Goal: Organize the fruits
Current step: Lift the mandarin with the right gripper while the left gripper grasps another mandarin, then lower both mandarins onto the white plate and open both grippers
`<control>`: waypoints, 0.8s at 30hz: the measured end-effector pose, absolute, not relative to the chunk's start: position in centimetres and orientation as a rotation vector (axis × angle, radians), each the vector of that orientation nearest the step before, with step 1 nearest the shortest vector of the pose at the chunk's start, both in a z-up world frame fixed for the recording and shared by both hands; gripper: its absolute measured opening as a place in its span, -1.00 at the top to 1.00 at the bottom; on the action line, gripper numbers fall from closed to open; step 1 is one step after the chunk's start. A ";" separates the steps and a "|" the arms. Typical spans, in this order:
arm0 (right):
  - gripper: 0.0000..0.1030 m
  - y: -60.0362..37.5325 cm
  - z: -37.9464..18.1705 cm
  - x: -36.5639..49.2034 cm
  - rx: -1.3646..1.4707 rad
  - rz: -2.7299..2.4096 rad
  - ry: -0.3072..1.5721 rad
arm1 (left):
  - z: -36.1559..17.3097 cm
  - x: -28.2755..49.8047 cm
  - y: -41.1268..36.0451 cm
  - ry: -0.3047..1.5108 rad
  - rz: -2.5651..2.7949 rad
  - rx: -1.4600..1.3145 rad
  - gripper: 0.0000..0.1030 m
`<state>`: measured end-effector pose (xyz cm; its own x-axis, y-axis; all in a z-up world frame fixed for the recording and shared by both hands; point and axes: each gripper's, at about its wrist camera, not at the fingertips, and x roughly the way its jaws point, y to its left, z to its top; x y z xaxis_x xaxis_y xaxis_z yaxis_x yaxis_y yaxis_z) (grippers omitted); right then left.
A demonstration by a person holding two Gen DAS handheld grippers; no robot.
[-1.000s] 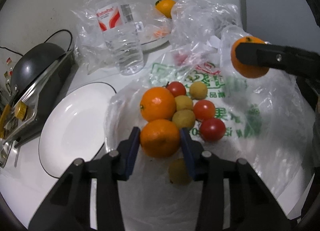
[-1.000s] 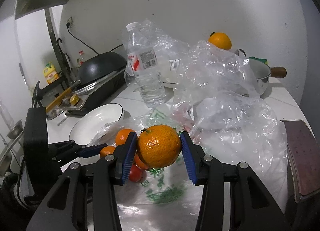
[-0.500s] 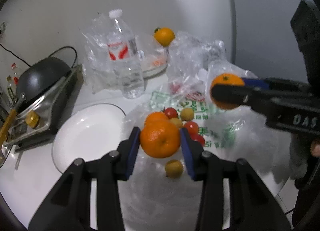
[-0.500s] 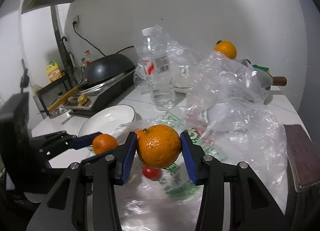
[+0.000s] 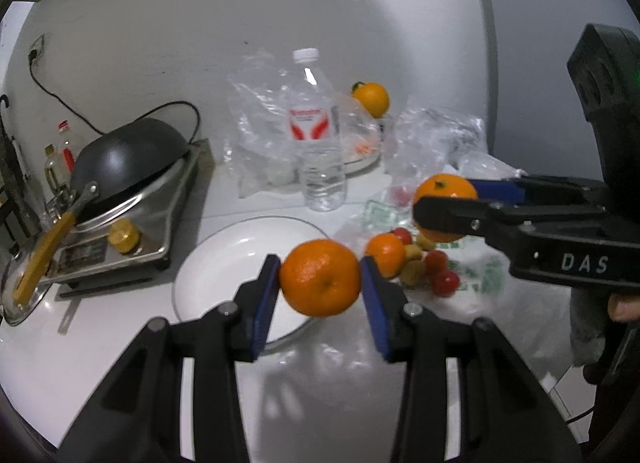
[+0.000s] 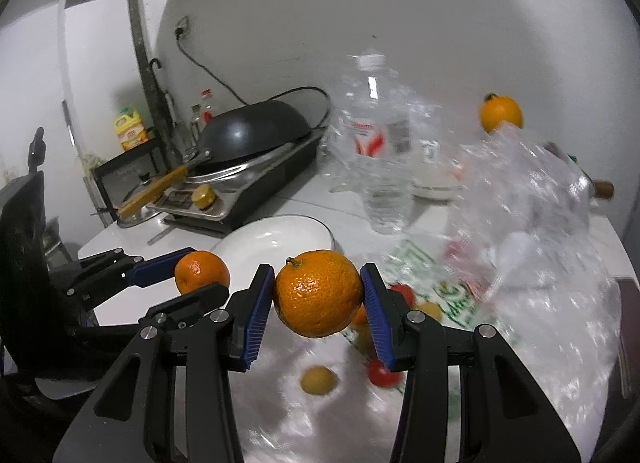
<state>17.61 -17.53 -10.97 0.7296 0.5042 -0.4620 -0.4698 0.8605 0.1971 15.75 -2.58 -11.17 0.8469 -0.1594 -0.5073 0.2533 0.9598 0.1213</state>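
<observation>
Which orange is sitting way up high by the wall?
The far orange with the little green stem, perched behind the water bottle. Two others are held in fingers, and one lies among the small fruits on the bag.

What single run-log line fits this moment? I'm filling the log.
left gripper: shut on left orange, above white plate | right gripper: shut on right orange, above plastic bag
</observation>
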 end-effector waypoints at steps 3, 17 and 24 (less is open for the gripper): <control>0.08 -15.8 -10.3 18.3 0.060 0.567 0.522 | -10.8 15.8 -0.8 0.512 -0.204 0.154 0.19; 0.08 -8.1 -8.3 23.1 0.083 0.658 0.547 | -10.1 18.4 6.0 0.481 -0.153 0.051 0.19; 0.08 -5.0 -9.6 26.5 0.064 0.598 0.616 | -11.5 21.6 7.8 0.532 -0.145 0.020 0.19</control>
